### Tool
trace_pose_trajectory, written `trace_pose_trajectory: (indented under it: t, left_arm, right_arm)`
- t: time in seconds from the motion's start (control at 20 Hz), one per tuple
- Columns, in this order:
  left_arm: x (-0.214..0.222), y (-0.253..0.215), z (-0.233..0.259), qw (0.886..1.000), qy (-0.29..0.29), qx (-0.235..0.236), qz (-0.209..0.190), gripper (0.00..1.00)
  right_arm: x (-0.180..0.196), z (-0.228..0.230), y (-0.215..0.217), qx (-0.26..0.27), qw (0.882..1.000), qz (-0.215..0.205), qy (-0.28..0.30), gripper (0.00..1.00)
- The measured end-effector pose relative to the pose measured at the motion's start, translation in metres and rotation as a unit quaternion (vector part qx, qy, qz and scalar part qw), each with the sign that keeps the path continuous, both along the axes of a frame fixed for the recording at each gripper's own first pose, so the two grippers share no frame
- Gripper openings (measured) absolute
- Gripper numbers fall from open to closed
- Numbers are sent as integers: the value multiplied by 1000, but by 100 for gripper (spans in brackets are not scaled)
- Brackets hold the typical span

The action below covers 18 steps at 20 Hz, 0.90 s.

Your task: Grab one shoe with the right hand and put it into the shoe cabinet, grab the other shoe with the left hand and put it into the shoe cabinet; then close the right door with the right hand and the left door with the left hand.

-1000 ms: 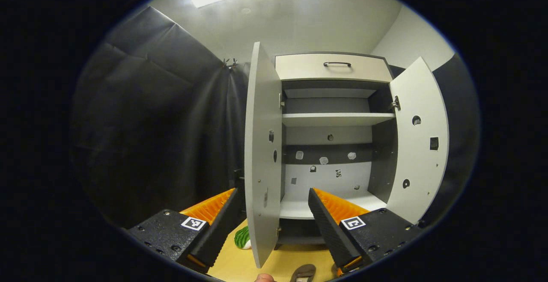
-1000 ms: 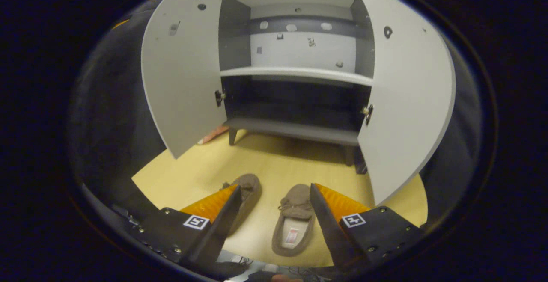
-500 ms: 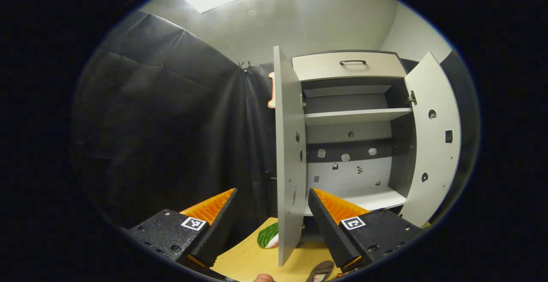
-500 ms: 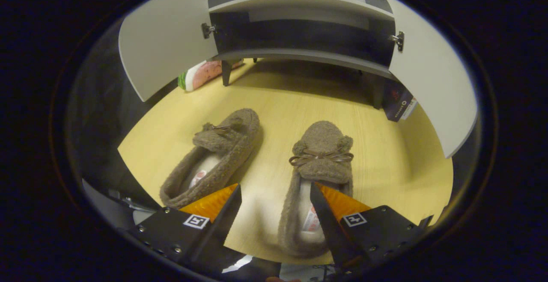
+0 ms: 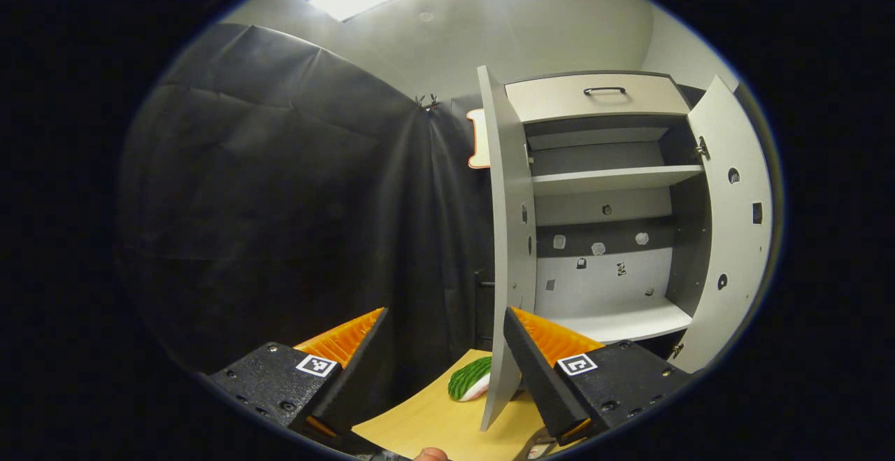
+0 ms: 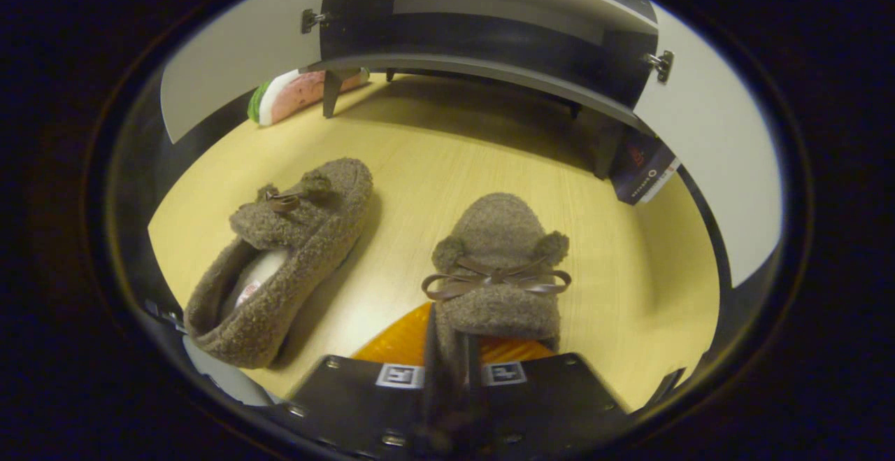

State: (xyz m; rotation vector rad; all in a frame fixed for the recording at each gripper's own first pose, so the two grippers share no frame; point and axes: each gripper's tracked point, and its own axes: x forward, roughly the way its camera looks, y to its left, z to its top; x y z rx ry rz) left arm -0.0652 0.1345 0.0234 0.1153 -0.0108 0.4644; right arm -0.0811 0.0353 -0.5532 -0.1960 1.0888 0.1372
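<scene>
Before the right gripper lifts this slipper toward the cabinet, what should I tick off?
1. Right gripper closed on the right slipper: ok, fingers drawn together on its side wall.
2. Grip depth: cannot tell, the pinch point sits low and partly hidden.
3. Left slipper clear of the lift path: ok, it lies apart on the floor.
4. Both cabinet doors open: ok, left door and right door stand wide.
5. Shelf free: ok, nothing on it.
6. Left gripper ready: ok, open, holding nothing.
</scene>
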Motion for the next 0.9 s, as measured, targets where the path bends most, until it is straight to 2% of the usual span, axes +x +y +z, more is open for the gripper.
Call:
trace_pose_trajectory:
  t: [0.05,0.2,0.5,0.65,0.75,0.9]
  left_arm:
    - [1,0,-2,1000,1,-1,-1,99]
    - [3,-2,-3,1000,1,-1,-6,99]
    - [10,-8,-6,1000,-1,-7,-26,99]
    - [11,-9,-9,999,1,-6,-31,99]
    - [11,-7,-11,999,2,-8,-31,99]
    - [9,-1,-15,1000,0,-14,-23,99]
  right_arm:
    - [1,-2,1,-1,1000,2,-3,2]
    - [10,13,-5,-4,1000,-10,-29,3]
    - [50,93,1,52,992,-33,-110,2]
    - [90,160,-1,68,980,-35,-184,2]
    - [125,211,-1,82,968,-37,-236,0]
    - [186,283,-4,94,948,-33,-304,2]
